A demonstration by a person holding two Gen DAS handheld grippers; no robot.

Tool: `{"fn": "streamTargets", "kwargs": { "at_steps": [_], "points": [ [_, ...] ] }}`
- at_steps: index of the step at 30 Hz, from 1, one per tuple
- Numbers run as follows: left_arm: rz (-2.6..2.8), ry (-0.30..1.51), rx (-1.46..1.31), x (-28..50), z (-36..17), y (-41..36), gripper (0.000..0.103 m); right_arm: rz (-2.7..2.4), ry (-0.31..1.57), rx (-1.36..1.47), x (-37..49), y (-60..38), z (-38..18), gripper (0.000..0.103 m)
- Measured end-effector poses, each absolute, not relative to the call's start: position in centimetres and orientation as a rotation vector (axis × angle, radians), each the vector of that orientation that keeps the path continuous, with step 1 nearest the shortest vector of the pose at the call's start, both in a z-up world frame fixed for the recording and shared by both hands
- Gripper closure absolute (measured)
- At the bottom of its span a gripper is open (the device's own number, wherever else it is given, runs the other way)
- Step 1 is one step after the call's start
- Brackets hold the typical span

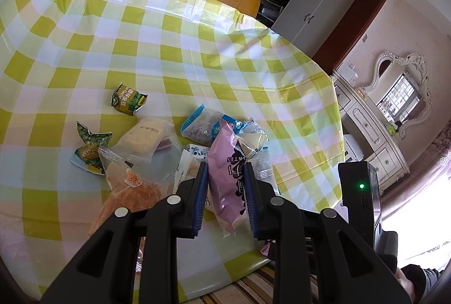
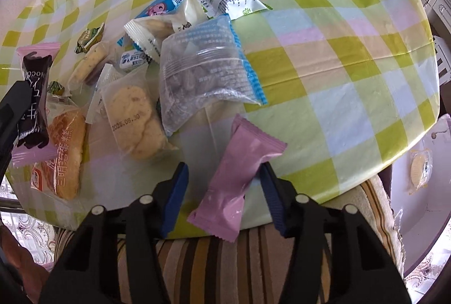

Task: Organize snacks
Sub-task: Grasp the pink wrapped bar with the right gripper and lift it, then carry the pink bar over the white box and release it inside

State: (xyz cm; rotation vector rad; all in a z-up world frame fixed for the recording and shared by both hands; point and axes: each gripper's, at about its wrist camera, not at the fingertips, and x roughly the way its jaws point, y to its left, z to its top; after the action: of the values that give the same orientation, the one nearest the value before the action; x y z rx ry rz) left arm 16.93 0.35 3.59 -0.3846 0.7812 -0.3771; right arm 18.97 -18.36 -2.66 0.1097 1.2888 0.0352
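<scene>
My left gripper (image 1: pixel 225 166) is shut on a pink packet with dark print (image 1: pixel 225 180), held above the pile of snacks; in the right wrist view this packet (image 2: pixel 33 95) shows at the far left. My right gripper (image 2: pixel 224 167) stands open over the near table edge. A plain pink packet (image 2: pixel 239 177) lies slanted between its jaws, leaning against the right pad (image 2: pixel 269 191) and apart from the left pad (image 2: pixel 176 191). The checked tablecloth (image 2: pixel 338 64) covers the table.
The pile holds a blue-edged clear bag of dark pieces (image 2: pixel 203 73), a cookie packet (image 2: pixel 135 118), a bread packet (image 2: pixel 64 152) and green wrappers (image 1: pixel 126 98). A striped cushion (image 2: pixel 225 261) sits below the table edge. One snack (image 2: pixel 420 171) lies off the table at right.
</scene>
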Motion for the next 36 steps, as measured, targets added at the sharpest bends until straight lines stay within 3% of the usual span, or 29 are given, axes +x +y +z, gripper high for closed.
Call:
{"fn": "streamTargets", "kwargs": {
  "at_steps": [1, 4, 18, 28, 36],
  "points": [
    [-0.384, 0.780, -0.379, 16.8, 3.8, 0.0, 0.078, 0.040, 1.289, 0.112, 19.0, -18.4, -2.6, 0.081],
    [-0.415, 0.771, -0.363, 16.6, 4.5, -1.2, 0.078, 0.043, 1.269, 0.125, 18.7, -19.0, -2.2, 0.082],
    [-0.727, 0.864, -0.296, 16.1, 5.7, -13.2, 0.078, -0.131, 1.132, 0.207, 17.2, -31.4, 2.5, 0.082],
    [-0.971, 1.011, -0.212, 15.4, 3.9, -25.0, 0.078, -0.378, 1.103, 0.261, 13.8, -42.8, 1.9, 0.082],
    [-1.088, 1.121, -0.390, 16.9, 1.0, -26.4, 0.078, -0.462, 1.060, 0.294, 11.6, -47.7, 1.4, 0.082]
  ]
}}
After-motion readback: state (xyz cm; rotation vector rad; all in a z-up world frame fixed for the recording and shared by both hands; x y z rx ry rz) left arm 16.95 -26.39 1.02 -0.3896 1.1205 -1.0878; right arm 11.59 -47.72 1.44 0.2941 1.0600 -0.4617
